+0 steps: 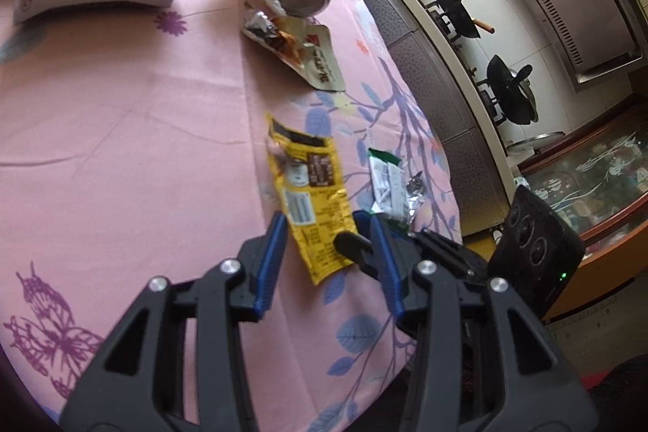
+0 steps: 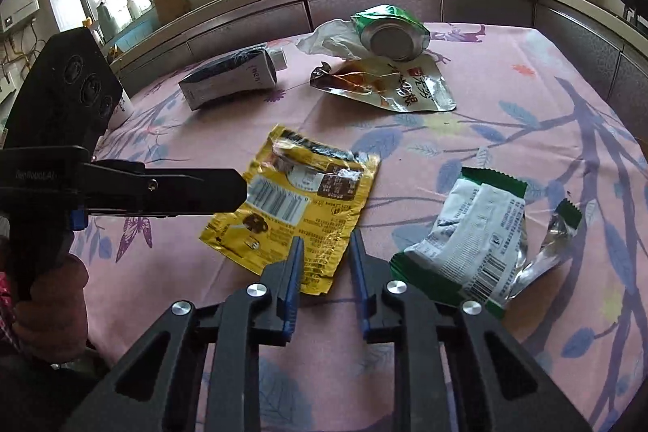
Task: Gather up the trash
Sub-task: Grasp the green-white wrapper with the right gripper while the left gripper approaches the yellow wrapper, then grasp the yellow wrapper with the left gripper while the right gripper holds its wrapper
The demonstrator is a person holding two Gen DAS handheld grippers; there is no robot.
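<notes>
Trash scattered on the worktop, both tools over the yellow wrapper

Trash is spread over a worktop (image 2: 506,75) covered by a pink flowered cloth. A yellow wrapper (image 2: 299,201) lies flat near the front edge, and a green-and-white wrapper (image 2: 474,229) is seen just beside it, to its right in the right wrist view. Farther back, a torn red-and-silver pouch (image 2: 397,84) is laid near a crushed green can (image 2: 391,33), which touches a crumpled white tissue (image 2: 332,39). A dark-and-white carton (image 2: 231,75) is laid on its side, well apart from the wrappers.

The left tool (image 1: 324,225) is held spread, with the near end of the yellow wrapper between its blue fingers (image 1: 271,258); no pinch is seen. The right tool (image 2: 324,250) is held with a narrow gap between its jaws, which are seen over the wrapper's near edge; whether that edge is touched cannot be told.
</notes>
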